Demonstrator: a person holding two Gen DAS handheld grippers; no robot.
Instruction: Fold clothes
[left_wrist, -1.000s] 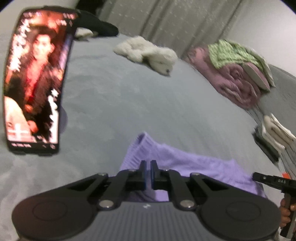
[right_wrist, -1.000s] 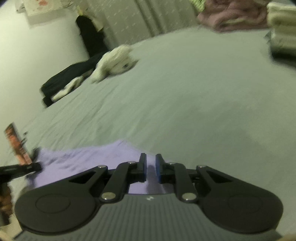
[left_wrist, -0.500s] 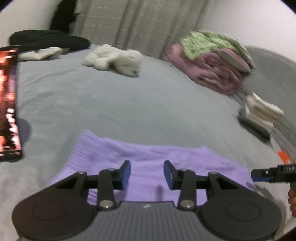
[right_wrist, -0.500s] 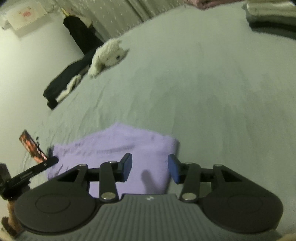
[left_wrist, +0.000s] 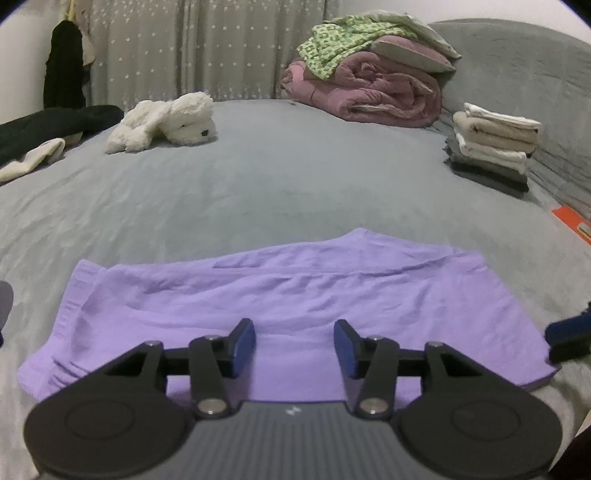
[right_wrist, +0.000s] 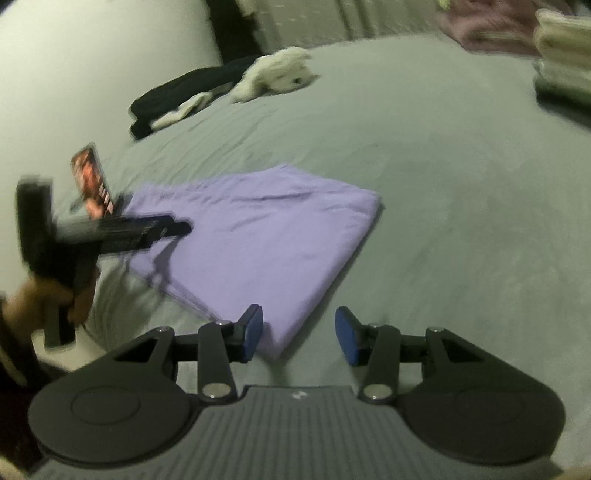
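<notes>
A folded purple garment (left_wrist: 295, 291) lies flat on the grey bed (left_wrist: 295, 184). My left gripper (left_wrist: 295, 347) hovers just above its near edge, jaws opening, with nothing pinched between the blue pads. In the right wrist view the same garment (right_wrist: 258, 236) lies ahead and to the left. My right gripper (right_wrist: 300, 334) is open over the sheet, its left pad beside the garment's near corner. The left gripper (right_wrist: 177, 229) shows blurred over the garment's left side, held by a hand (right_wrist: 48, 299). The right gripper's tip (left_wrist: 569, 338) pokes in at the left view's right edge.
A white plush toy (left_wrist: 166, 122) and black clothes (left_wrist: 55, 125) lie at the far left. A rolled pink duvet (left_wrist: 369, 92) and a stack of folded laundry (left_wrist: 491, 144) sit by the grey headboard. A lit phone (right_wrist: 92, 181) stands left of the garment.
Both grippers went from shut to open and drew back from the purple garment, which now lies flat. The left view rolled level and the phone left it.
</notes>
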